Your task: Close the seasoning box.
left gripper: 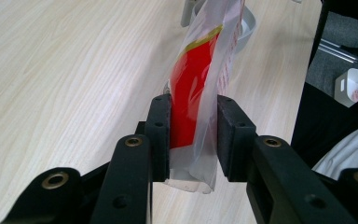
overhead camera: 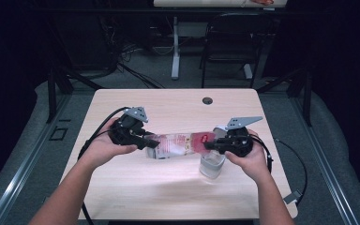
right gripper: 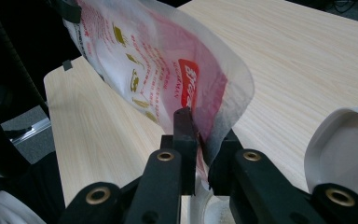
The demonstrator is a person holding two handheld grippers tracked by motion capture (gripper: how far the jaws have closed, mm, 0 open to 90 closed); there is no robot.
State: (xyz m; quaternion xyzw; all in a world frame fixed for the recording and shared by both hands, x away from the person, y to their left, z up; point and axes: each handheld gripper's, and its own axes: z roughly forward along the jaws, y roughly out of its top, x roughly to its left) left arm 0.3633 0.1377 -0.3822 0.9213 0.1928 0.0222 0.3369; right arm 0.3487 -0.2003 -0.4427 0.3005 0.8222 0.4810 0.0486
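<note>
Two arms come in from the near edge of the table, and each hand holds a gripper. The left hand holds the left gripper, and the right hand holds the right gripper. Between the two grippers hangs a plastic bag, stretched out sideways in the air above the table. The bag is see-through and white, with red parts and small writing on it. The left gripper pinches one end of the bag. In the left gripper view its two black jaws squeeze the bag from both sides, on a bright red patch with a yellow edge. The right gripper pinches the other end. In the right gripper view its jaws are close together with the thin edge of the bag caught between them, and the bag puffs out above them. Just under the right gripper a clear cup stands on the table, and its white rim is near the jaws in the right gripper view. Farther away, near the far edge of the table, is a small round hole. Behind the table stands a dark chair on the grey floor.
</note>
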